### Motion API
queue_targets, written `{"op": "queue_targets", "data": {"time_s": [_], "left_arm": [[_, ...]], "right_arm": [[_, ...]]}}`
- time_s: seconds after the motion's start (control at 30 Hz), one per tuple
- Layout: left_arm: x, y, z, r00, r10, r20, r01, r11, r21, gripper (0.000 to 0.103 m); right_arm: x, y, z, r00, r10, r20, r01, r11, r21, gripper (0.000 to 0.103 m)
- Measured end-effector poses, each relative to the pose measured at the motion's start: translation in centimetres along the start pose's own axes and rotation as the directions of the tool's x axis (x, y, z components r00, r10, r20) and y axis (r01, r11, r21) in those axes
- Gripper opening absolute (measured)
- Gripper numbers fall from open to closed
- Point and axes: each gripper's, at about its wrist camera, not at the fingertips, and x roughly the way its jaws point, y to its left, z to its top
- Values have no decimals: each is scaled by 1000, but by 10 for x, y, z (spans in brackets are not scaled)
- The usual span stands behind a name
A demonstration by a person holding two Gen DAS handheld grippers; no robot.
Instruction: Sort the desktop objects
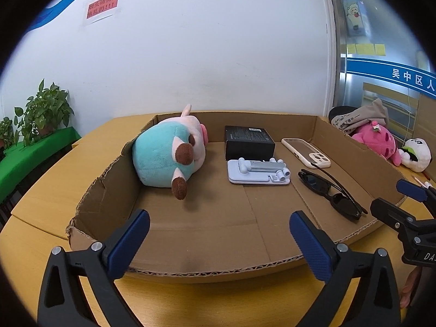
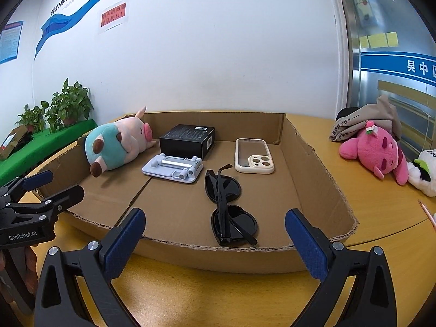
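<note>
Right wrist view has both the right gripper (image 2: 215, 224) and left gripper (image 1: 219, 227) spread and empty before the cardboard tray (image 2: 321, 163), sunglasses (image 2: 230, 207) just inside its near wall, so approach low and square.

You see a teal-and-pink plush pig (image 1: 169, 154), black box (image 1: 249, 141), black sunglasses (image 2: 230, 208), cream phone case (image 2: 253, 156), brown cardboard tray (image 1: 218, 234), and blue claw pads (image 1: 130, 241).

In the cardboard tray (image 2: 321, 169): plush pig (image 2: 117, 143) left, box (image 2: 186, 140) behind phone stand (image 2: 173, 167), sunglasses (image 2: 230, 207) before phone case (image 2: 253, 155).
</note>
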Motion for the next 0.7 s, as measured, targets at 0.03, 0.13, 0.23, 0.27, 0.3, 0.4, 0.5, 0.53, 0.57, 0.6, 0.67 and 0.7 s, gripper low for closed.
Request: {"op": "queue_targets", "data": {"time_s": [0.03, 0.13, 0.23, 0.27, 0.3, 0.4, 0.5, 0.53, 0.57, 0.6, 0.67, 0.7], "left_arm": [[0, 0, 0, 1000, 0, 0, 0, 1000, 0, 102], [0, 0, 0, 1000, 1, 1, -1, 1000, 1, 102], [0, 0, 0, 1000, 1, 0, -1, 1000, 0, 102], [0, 0, 0, 1000, 0, 0, 0, 1000, 1, 102], [0, 0, 0, 1000, 0, 0, 0, 1000, 0, 102], [0, 0, 0, 1000, 0, 0, 0, 1000, 1, 102], [0, 0, 0, 1000, 0, 0, 0, 1000, 1, 102], [0, 0, 0, 1000, 0, 0, 0, 1000, 1, 102], [0, 0, 0, 1000, 0, 0, 0, 1000, 0, 102], [0, 0, 0, 1000, 1, 0, -1, 1000, -1, 102], [0, -1, -1, 1000, 3, 0, -3, 1000, -3, 102], [-1, -1, -1, 1000, 4, 0, -4, 1000, -4, 102]], "right_arm": [[0, 0, 0, 1000, 0, 0, 0, 1000, 0, 103], [0, 0, 0, 1000, -1, 0, 1, 1000, 0, 103], [0, 0, 0, 1000, -1, 0, 1, 1000, -1, 103], [0, 0, 0, 1000, -1, 0, 1, 1000, -1, 103], [0, 0, 0, 1000, -1, 0, 1, 1000, -1, 103], [0, 0, 0, 1000, 0, 0, 0, 1000, 0, 103], [0, 0, 0, 1000, -1, 0, 1, 1000, -1, 103], [0, 0, 1, 1000, 0, 0, 0, 1000, 0, 103], [0, 0, 1, 1000, 0, 0, 0, 1000, 0, 103], [0, 0, 0, 1000, 0, 0, 0, 1000, 0, 103], [0, 0, 1, 1000, -1, 0, 1, 1000, -1, 103], [0, 0, 1, 1000, -1, -1, 1, 1000, -1, 103]]}}
